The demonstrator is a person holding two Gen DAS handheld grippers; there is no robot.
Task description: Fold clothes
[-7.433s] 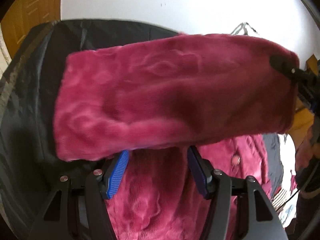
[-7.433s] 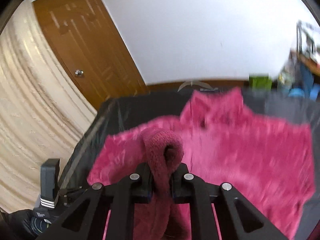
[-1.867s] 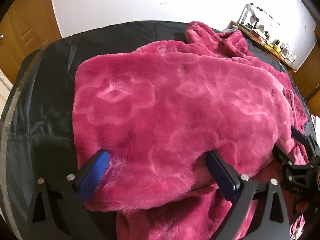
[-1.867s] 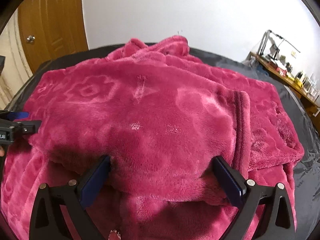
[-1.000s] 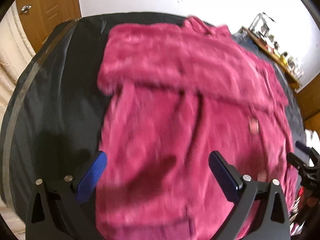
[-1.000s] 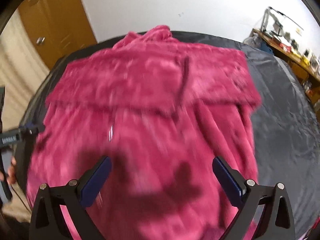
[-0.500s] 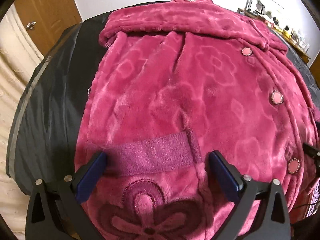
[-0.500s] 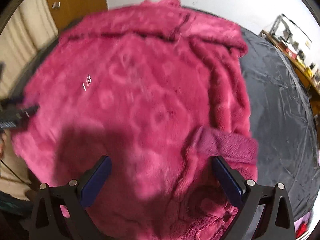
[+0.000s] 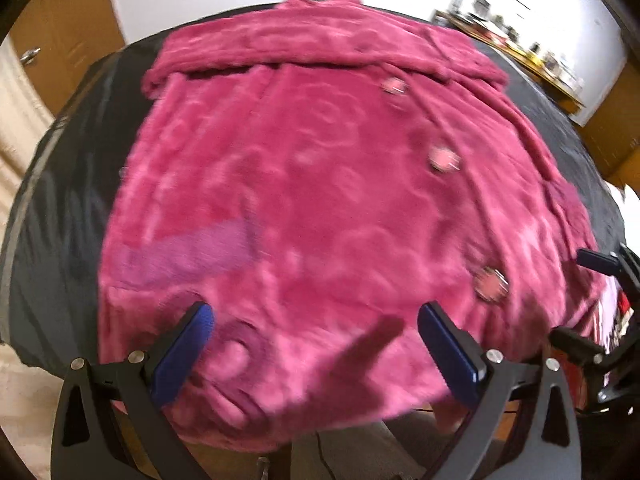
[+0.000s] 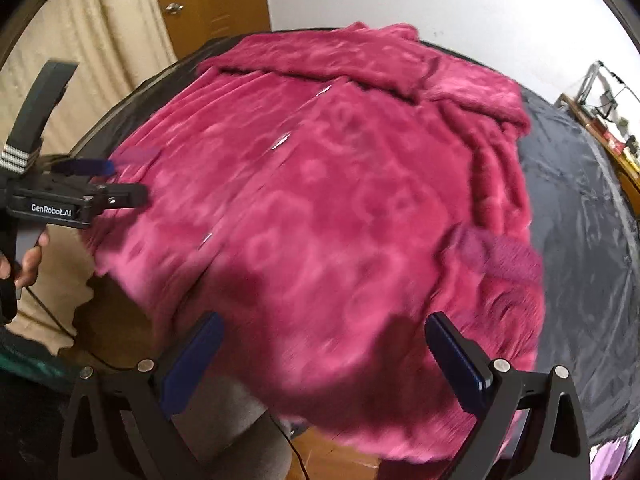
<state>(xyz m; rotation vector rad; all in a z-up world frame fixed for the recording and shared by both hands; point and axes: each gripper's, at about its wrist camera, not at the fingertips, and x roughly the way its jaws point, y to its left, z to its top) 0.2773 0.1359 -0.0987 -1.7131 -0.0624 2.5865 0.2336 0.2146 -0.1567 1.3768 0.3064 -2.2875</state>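
Note:
A fluffy magenta robe (image 9: pixel 320 184) lies spread on a black table (image 9: pixel 68 168), buttons facing up, its sleeves folded across the far end. Its near hem hangs over the table's front edge. My left gripper (image 9: pixel 316 344) hovers open above the hem on the left side, fingers wide apart with nothing between them. The right gripper (image 10: pixel 322 354) is open as well, over the hem (image 10: pixel 360 412) on the right side. A purple pocket band (image 9: pixel 188 252) shows in the left wrist view, another (image 10: pixel 496 260) in the right wrist view.
A wooden door (image 10: pixel 208 4) and a beige curtain (image 10: pixel 100 48) stand behind the table at the left. A cluttered shelf (image 9: pixel 516 52) runs along the far right wall. A hand (image 10: pixel 24 260) holds the left gripper's handle. Wooden floor and a cable lie below the hem.
Both grippers let go of the folded sleeves and drew back to the robe's near hem. Over the last half second they pulled back a little further, with the hem now under them.

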